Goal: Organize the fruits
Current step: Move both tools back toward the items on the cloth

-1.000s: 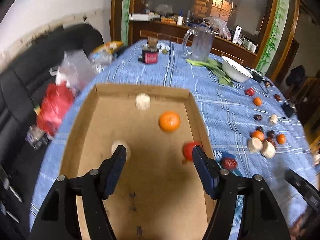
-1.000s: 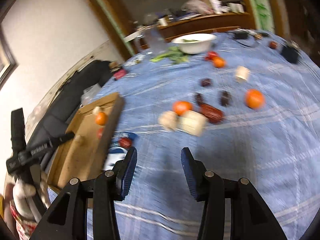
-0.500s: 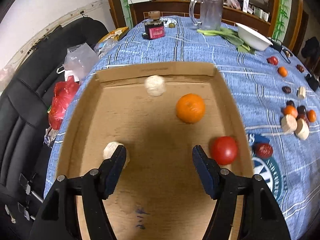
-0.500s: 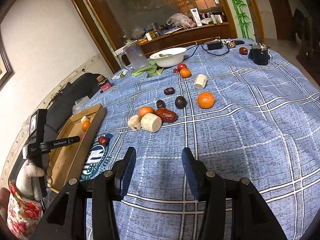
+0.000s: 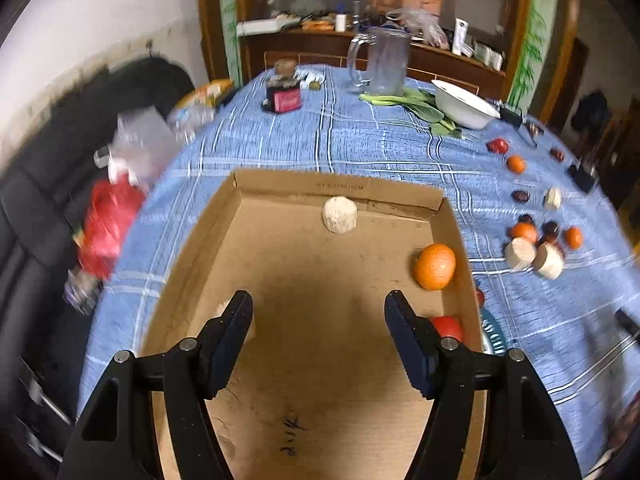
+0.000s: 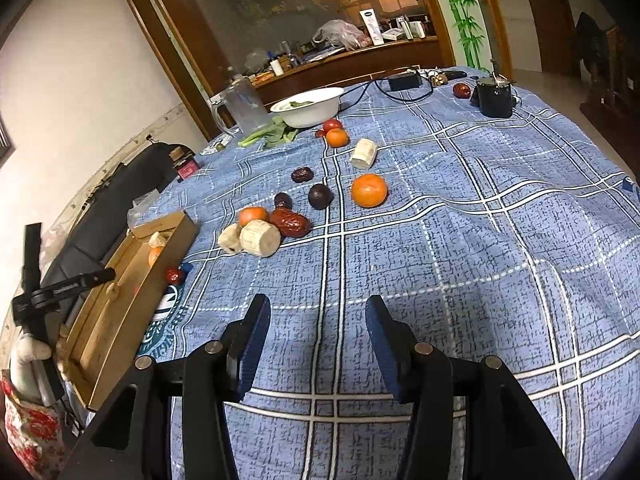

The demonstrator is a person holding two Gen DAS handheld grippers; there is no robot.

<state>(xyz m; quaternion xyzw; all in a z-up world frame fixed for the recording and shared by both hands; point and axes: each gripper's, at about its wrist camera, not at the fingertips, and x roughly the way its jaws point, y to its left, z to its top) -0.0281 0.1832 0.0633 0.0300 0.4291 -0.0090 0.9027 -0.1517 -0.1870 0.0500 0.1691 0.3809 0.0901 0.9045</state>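
Note:
A cardboard tray (image 5: 280, 184) lies on the blue checked tablecloth. In it are an orange (image 5: 435, 266), a pale round piece (image 5: 339, 215), a red tomato (image 5: 448, 327) partly behind my right finger, and another pale piece behind my left finger. My left gripper (image 5: 319, 316) is open and empty above the tray. My right gripper (image 6: 316, 320) is open and empty over bare cloth. Ahead of it lie an orange (image 6: 369, 190), pale pieces (image 6: 260, 237), a red date (image 6: 290, 222), dark fruits (image 6: 320, 196) and a small orange (image 6: 252, 215). The tray (image 6: 120, 300) shows at its left.
A white bowl (image 6: 308, 106), greens and a glass jug (image 6: 242, 106) stand at the table's far side. A black pot (image 6: 495, 96) and a charger with cable sit far right. A black sofa with bags (image 5: 108, 216) runs along the table's left edge.
The left gripper pulled back and tilted up, so the tray's contents sit farther off and the tomato slid behind the right finger. The right gripper view steadied with little shift.

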